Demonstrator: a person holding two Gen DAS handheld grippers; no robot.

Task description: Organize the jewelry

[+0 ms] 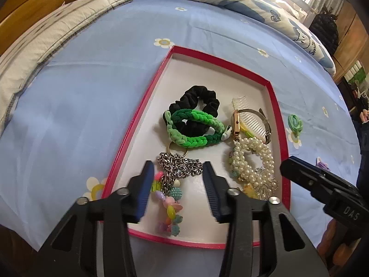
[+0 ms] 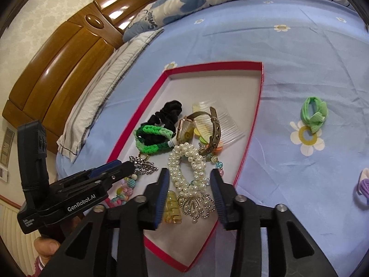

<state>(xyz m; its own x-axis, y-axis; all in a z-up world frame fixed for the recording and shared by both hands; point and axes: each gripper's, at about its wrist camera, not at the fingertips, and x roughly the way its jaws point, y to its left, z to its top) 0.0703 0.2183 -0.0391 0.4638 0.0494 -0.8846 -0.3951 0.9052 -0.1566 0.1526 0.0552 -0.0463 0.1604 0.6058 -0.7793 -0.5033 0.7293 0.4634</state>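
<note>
"GenRobot.AI" on left gripper (image 2: 120, 169); "DAS" on right gripper (image 1: 286, 165).

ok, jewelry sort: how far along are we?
Mostly done: black scrunchie, green braided band, pearl bracelet, watch and chain lie in the red-rimmed box. Both grippers, left and right, are open, empty. Left: green hair tie and purple tie on the sheet.
</note>
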